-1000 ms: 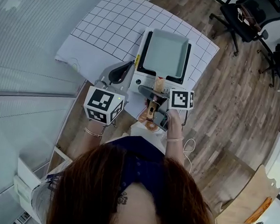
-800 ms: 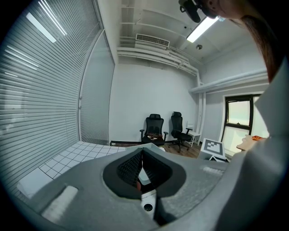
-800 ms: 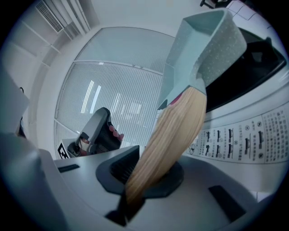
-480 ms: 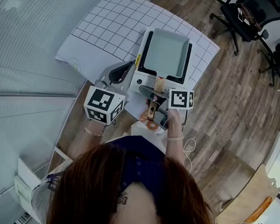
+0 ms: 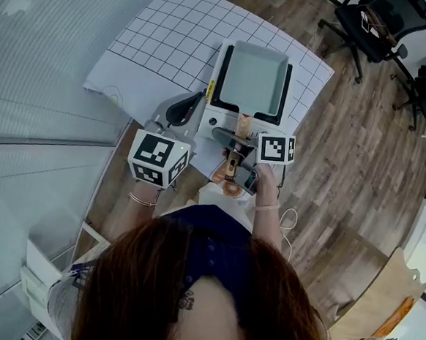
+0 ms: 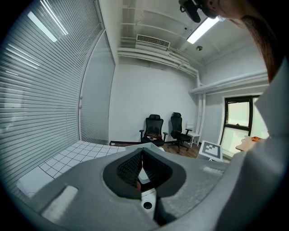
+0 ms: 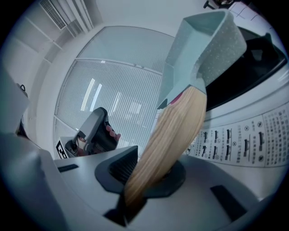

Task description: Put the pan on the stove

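A pale green square pan [image 5: 253, 81] rests on the white tabletop stove [image 5: 215, 118], its wooden handle [image 5: 240, 129] pointing toward me. My right gripper [image 5: 233, 147] is at the handle's end. In the right gripper view the handle [image 7: 171, 131] runs between the jaws up to the pan [image 7: 203, 45]. The jaws have just been opening and stand loosely around the handle. My left gripper [image 5: 184, 110] hovers left of the stove, shut on nothing, and its pads [image 6: 135, 169] meet.
The stove sits on a white grid mat [image 5: 171, 45] that covers the table. Black office chairs [image 5: 378, 24] stand on the wood floor at the far right. A glass wall with blinds runs along the left.
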The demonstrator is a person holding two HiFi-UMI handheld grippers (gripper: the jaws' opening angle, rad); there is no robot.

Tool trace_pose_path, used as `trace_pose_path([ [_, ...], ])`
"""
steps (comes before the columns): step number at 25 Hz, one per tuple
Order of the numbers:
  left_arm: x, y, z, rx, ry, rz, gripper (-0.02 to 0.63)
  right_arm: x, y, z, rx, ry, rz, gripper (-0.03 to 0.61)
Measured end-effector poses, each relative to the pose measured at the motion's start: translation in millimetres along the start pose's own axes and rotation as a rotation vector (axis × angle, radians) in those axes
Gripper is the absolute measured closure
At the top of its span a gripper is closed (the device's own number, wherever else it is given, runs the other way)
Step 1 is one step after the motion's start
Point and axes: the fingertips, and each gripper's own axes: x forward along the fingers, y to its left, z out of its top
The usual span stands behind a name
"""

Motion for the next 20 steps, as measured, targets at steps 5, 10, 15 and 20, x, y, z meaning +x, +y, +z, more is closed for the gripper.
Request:
trace_pose_path([
  [5,-3,-3,1,0.005,-0.003,-0.002,0.601,0,4,2,-0.008,-0.015,0.029,0.489],
  [10,-7,-3,2,0.008,-0.003,0.001,0.601,-4,-4,3,0.037,-0.046,0.015,0.44],
  [15,-10,-3,1,0.007,-0.005,0.002,0.601,-4,-4,1,0.047,-0.052,0.019,0.406],
  [20,-13,-5,0,0.009,-0.009,-0.002,0.601,-4,-2,1,0.066,-0.073,0.038,0.394],
])
